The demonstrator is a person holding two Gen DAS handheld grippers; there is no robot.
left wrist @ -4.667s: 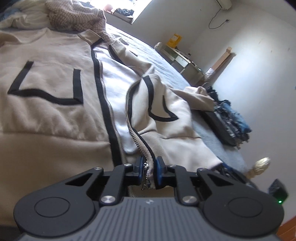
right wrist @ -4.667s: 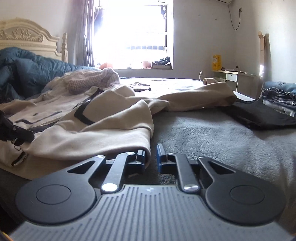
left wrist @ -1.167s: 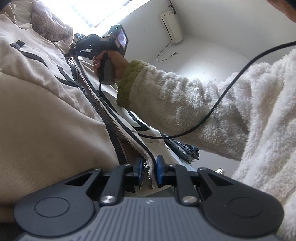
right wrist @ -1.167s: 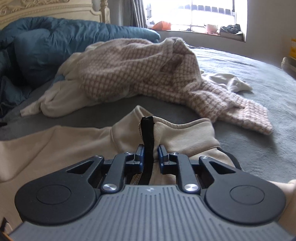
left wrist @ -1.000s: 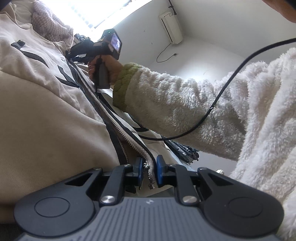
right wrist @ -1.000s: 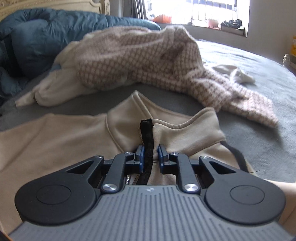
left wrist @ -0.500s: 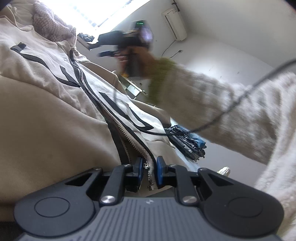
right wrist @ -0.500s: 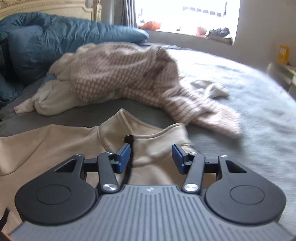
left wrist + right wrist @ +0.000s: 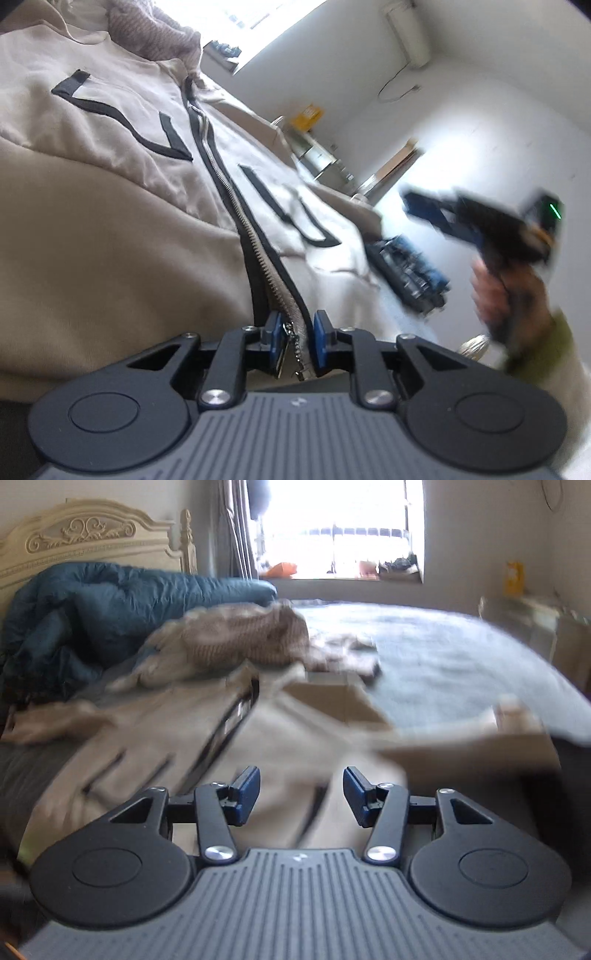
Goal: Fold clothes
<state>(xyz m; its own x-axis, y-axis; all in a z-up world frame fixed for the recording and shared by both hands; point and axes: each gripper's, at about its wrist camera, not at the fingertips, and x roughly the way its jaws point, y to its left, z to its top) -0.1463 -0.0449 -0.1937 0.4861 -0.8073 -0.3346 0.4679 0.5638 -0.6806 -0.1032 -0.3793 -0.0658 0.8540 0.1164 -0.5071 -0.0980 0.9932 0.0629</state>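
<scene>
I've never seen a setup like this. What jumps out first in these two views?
A big beige zip-up jacket with black trim sprawls across the bed, its hem by the zipper sitting between the left hand-held gripper, whose jaws are easing open. The right hand-held gripper hangs open and empty above the jacket. Behind lie a rumpled blue duvet and a bright window.

Grey bed (image 9: pixel 443 653) carries beige jacket (image 9: pixel 155 738), seemingly checked knit (image 9: pixel 243 638).

beige zip jacket (image 9: pixel 110 229) spread flat on bed.
</scene>
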